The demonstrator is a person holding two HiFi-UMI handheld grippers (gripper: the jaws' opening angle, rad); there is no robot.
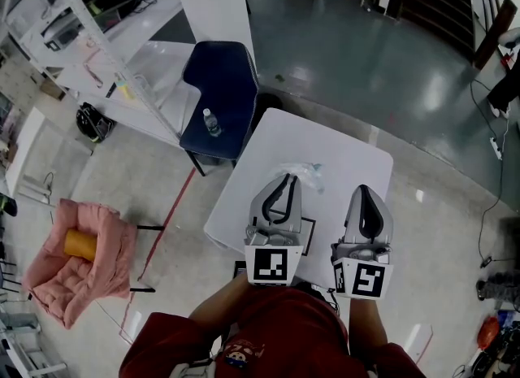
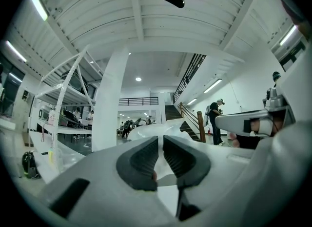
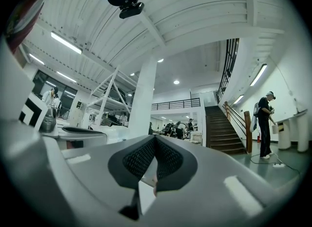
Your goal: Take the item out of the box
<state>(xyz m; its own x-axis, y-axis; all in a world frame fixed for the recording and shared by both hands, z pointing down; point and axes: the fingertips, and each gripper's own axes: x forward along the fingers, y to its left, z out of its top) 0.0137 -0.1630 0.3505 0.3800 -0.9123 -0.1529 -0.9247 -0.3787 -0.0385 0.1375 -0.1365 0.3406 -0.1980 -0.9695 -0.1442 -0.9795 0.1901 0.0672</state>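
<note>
1. A crumpled clear plastic bag (image 1: 307, 171) is showing over the middle of a white table (image 1: 341, 145), just ahead of the left gripper (image 1: 284, 180). It is looking like the item. No box is showing clearly.
2. The left gripper is squeezing its jaws almost together, seemingly on an edge of the plastic bag.
3. The right gripper (image 1: 363, 191) is hovering just beside it, clenched and carrying nothing.
4. Doing this step well probably means lifting slowly and straight up, since thin film is liable to slip or snag, and bringing the free right gripper in to steady the box.
5. No readable writing is showing. The marker cubes (image 1: 272, 264) are carrying only black-and-white squares. The label on the bottle (image 1: 211, 122), standing on the blue chair (image 1: 219, 76), is too small to read.
</note>
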